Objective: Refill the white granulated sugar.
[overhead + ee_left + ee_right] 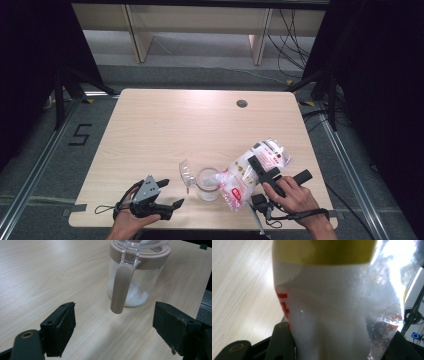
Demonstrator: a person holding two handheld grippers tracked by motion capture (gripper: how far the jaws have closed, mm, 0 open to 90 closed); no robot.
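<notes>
Tipping from the right hand-held gripper [263,173], which squeezes it, the sugar bag [252,170] might spill past the jar [207,183]; the left hand-held gripper [169,192] waits wide open.

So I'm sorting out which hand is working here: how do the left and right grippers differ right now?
The right gripper is raised and shut on the bag, tilting it over the jar; the left gripper sits low by the table edge. The left gripper's jaws stand open and empty, facing the jar's handle; the right's are pressed into the bag. Both are black and hand-held.
</notes>
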